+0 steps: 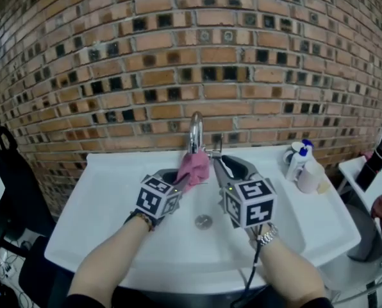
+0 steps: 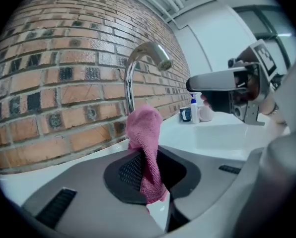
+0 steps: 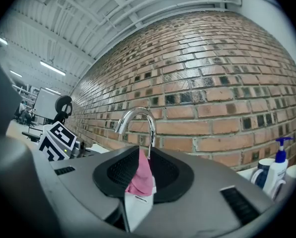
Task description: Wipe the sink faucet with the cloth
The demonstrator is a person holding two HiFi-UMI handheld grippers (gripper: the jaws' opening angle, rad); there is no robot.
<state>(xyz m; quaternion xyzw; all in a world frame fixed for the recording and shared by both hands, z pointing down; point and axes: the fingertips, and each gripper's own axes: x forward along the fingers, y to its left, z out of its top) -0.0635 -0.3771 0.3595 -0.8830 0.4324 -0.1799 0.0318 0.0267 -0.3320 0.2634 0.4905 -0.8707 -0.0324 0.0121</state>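
Observation:
A chrome gooseneck faucet (image 1: 195, 132) stands at the back of the white sink (image 1: 114, 191), against a brick wall. A pink cloth (image 1: 195, 167) lies bunched against the faucet's base. My left gripper (image 1: 186, 179) is shut on the cloth's near end. In the left gripper view the cloth (image 2: 147, 148) runs out between the pads toward the faucet (image 2: 138, 66). My right gripper (image 1: 218, 160) hovers just right of the cloth, apart from it. Its jaws stand narrowly apart with nothing pinched, and the right gripper view shows the cloth (image 3: 140, 175) and faucet (image 3: 138, 120) through the gap.
The drain (image 1: 204, 221) sits in the basin below both grippers. A pump bottle (image 1: 298, 162) and a white container (image 1: 311, 177) stand on the sink's right rim. A black chair (image 1: 5, 172) is at far left. A white surface with dark items (image 1: 373, 165) is at far right.

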